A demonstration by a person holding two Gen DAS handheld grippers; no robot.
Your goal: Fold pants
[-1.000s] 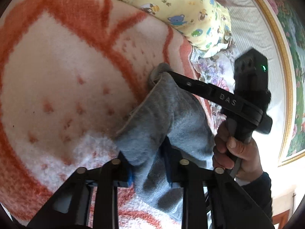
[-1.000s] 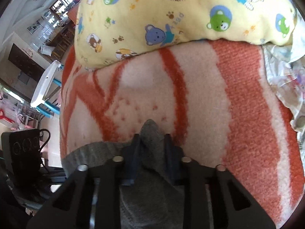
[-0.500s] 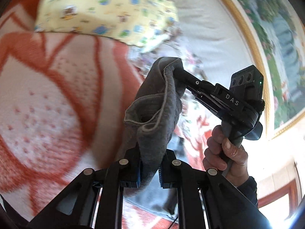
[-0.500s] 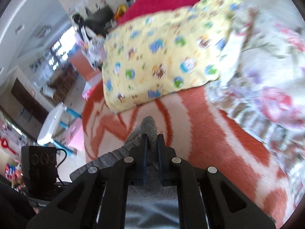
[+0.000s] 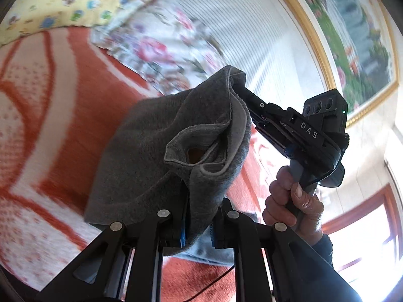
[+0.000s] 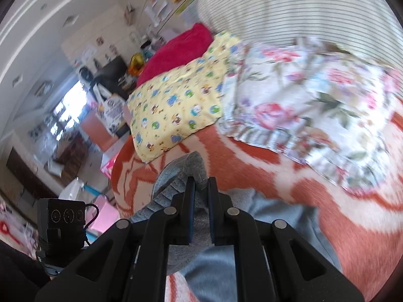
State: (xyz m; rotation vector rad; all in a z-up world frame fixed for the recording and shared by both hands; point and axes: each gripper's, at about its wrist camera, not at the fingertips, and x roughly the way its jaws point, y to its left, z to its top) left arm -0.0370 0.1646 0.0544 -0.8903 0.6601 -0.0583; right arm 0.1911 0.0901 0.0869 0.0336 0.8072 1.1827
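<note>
In the left wrist view an orange-and-white blanket [image 5: 50, 130] fills the ground left of the jaws, with a yellow pillow [image 5: 63, 0] at its far edge and a floral cloth [image 5: 161, 45] beyond the jaws. The left gripper [image 5: 197, 229] is clenched on a fold of the grey pants [image 5: 156, 151]; its jaws have just been closing, with the cloth caught between the blue pads. The pants hang in the air above the blanket, bunched straight ahead of the jaws, an opening in the fabric gaping just above them. The upper corner of the pants, ahead and to the right, is pinched by the right gripper [image 5: 236, 85], whose jaws are clenched on that edge. A hand [image 5: 292, 201] in a dark sleeve grips the handle right of the jaws, and a framed picture [image 5: 352, 37] hangs on the wall above. In the right wrist view the camera block of the left gripper [image 6: 63, 219] sits low to the left of the jaws, with a blurred, cluttered room behind it. The pants [image 6: 181, 173] rise between the right gripper's [image 6: 200, 188] narrow jaws and poke out just ahead of them, more grey cloth trailing down below and right. Ahead lie the yellow pillow [image 6: 176, 110] and a pink cushion [image 6: 176, 47], the floral cloth [image 6: 314, 105] further right, on the blanket [image 6: 314, 201]
</note>
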